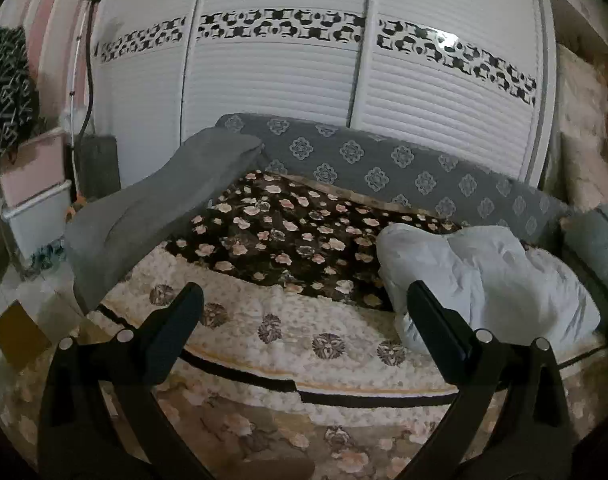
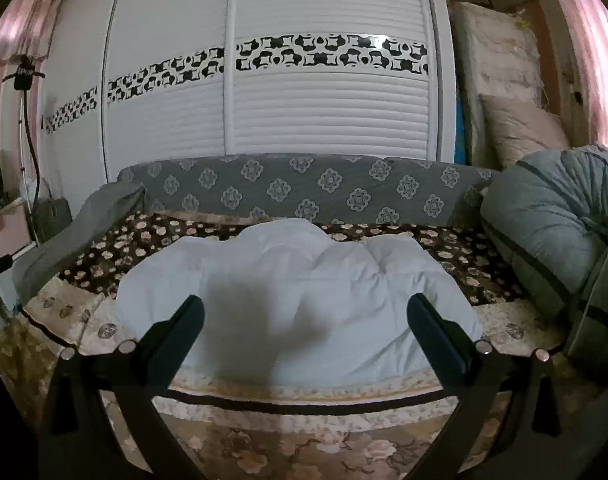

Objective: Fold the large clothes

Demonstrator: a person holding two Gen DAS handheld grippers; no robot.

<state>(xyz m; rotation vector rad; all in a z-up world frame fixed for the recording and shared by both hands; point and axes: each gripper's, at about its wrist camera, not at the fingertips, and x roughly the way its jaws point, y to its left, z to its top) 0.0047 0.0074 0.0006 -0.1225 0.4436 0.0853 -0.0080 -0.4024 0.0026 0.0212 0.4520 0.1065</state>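
A pale blue padded garment (image 2: 304, 300) lies bunched on the sofa seat, straight ahead in the right wrist view. The same garment (image 1: 487, 280) appears at the right in the left wrist view. My right gripper (image 2: 304, 312) hangs open in front of the garment, just short of its near edge, with nothing between its fingers. My left gripper (image 1: 304, 304) is open too, over the cream front of the seat to the left of the garment, holding nothing.
The sofa has a dark floral blanket (image 1: 288, 236), a cream patterned cover (image 1: 288, 344) and a grey patterned backrest (image 2: 304, 188). A grey armrest (image 1: 144, 216) stands at the left, a grey-green cushion (image 2: 551, 220) at the right. White wardrobe doors (image 2: 304, 120) rise behind.
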